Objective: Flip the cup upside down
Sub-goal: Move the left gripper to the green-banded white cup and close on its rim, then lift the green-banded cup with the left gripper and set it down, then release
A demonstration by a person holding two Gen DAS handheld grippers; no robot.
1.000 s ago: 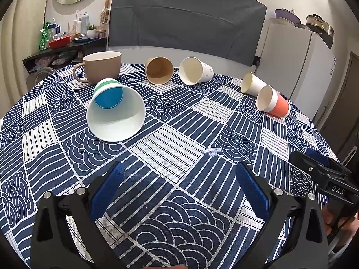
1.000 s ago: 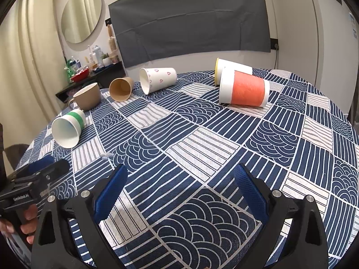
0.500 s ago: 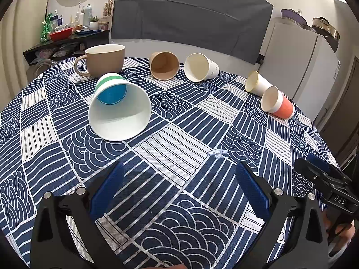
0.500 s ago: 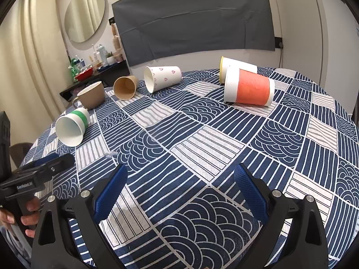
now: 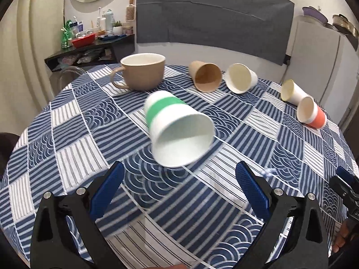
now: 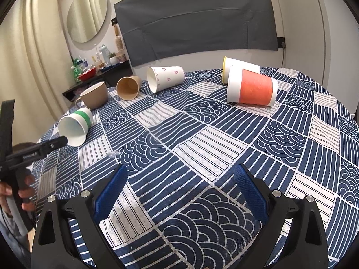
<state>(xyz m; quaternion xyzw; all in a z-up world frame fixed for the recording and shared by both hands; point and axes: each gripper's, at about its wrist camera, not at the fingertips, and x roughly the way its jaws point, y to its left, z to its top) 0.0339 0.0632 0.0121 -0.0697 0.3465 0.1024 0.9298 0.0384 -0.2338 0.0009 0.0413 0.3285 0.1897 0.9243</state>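
Both grippers (image 5: 179, 177) (image 6: 180, 178) apparently empty

Oval mirror (image 6: 87, 15), grey cloth (image 6: 197, 20) on wall, white fridge (image 6: 314, 33) rt.

Even indoor light; left view motion-blurred; fisheye edges.

A woven cloth (image 5: 74, 134), matt and slightly coarse, is covering the table. The green-banded cup (image 5: 177, 130) at twelve o'clock is looking like matt paper, as is the brown cup (image 5: 205, 78) at one o'clock. The beige mug (image 5: 142, 70) is showing a smooth ceramic sheen. The left gripper (image 5: 179, 190) is wearing textured blue rubbery pads (image 5: 252, 190) on matt black plastic with shiny metal screws.
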